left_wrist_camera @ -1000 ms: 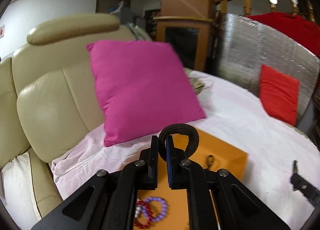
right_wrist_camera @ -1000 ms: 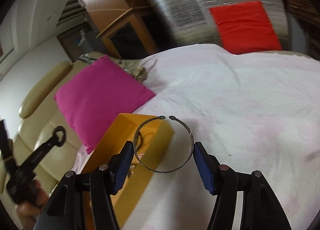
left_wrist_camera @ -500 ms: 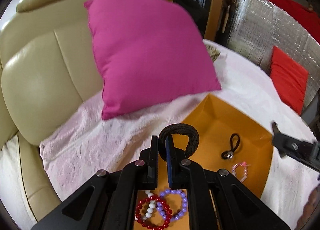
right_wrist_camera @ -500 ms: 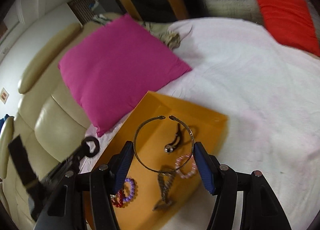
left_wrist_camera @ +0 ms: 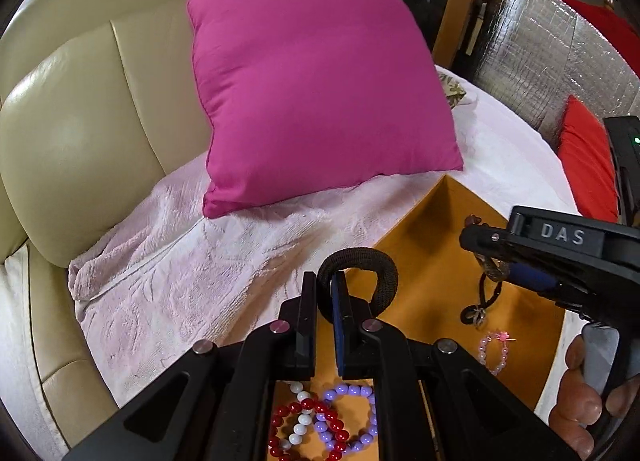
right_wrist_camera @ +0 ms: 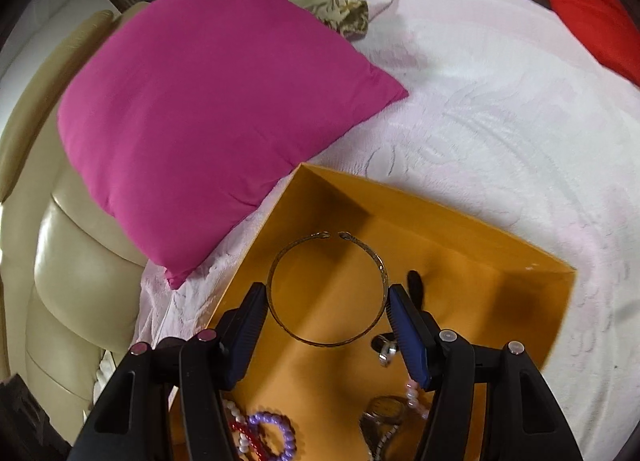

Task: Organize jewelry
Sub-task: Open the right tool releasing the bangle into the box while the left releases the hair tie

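Observation:
My left gripper (left_wrist_camera: pixel 325 281) is shut on a black fabric hair band (left_wrist_camera: pixel 370 261), held over the near-left edge of the orange tray (left_wrist_camera: pixel 436 281). My right gripper (right_wrist_camera: pixel 326 297) is shut on a thin open metal bangle (right_wrist_camera: pixel 376 261), held flat above the orange tray (right_wrist_camera: pixel 440 221); this gripper also shows at the right of the left wrist view (left_wrist_camera: pixel 560 261). In the tray lie a red-and-white bead bracelet (left_wrist_camera: pixel 300 425), a purple bead bracelet (left_wrist_camera: pixel 352 421), a pink bead bracelet (left_wrist_camera: pixel 494 353), a black cord with a ring (left_wrist_camera: pixel 480 301) and a wristwatch (right_wrist_camera: pixel 384 413).
The tray sits on a white-pink blanket (right_wrist_camera: pixel 500 109) over a cream leather sofa (left_wrist_camera: pixel 80 121). A magenta cushion (left_wrist_camera: pixel 312 77) leans just behind the tray. A red cushion (left_wrist_camera: pixel 588 165) and a silver foil panel (left_wrist_camera: pixel 560 41) stand at the far right.
Both grippers have come down and forward over the orange tray. The right gripper with the bangle now sits above the tray's inside, and the left still holds the hair band.

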Demonstrator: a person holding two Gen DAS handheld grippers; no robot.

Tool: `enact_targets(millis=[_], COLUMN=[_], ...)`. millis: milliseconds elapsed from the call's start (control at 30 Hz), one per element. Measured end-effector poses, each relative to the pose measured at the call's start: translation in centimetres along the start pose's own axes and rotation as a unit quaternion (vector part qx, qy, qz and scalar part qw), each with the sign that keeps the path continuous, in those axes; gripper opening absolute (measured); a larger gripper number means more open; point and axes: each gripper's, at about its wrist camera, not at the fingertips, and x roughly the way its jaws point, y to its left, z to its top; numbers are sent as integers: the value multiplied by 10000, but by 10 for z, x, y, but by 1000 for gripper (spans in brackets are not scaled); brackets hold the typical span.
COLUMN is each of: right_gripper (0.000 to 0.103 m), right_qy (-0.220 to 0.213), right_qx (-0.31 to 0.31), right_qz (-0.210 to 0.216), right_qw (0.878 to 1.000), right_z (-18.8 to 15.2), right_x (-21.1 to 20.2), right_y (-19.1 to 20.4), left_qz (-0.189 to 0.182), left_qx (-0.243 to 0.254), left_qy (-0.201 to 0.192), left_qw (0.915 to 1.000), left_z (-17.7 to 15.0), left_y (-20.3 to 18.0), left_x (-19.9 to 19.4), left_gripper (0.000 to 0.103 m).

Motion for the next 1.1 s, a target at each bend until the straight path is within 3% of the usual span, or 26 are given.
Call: enact_targets(millis=[500, 567, 700, 933, 1100], right_gripper=[65, 65, 65, 66, 66], right_qy=[384, 364, 213, -63, -492], right_qx=[300, 298, 308, 226, 122], right_qz=[-114, -60, 137, 294, 340], right_qw=[9987, 9989, 9992, 9993, 9981], right_z=[6, 6, 9, 10, 6], right_x=[20, 17, 5, -26, -71], right_y=[-9, -9, -8, -7, -17], left_qz=[283, 285, 438, 558, 744], left_qx=[-176, -204, -154, -71, 109], left_qy=[258, 242, -11, -310, -765], left_qw=[9991, 9991, 9989, 9979, 9942], left_z=[1, 2, 4, 9, 10], left_y=[8, 9, 8, 7, -3], left_x=[10, 9, -2, -15, -36], left_gripper=[9, 17, 51, 54, 70])
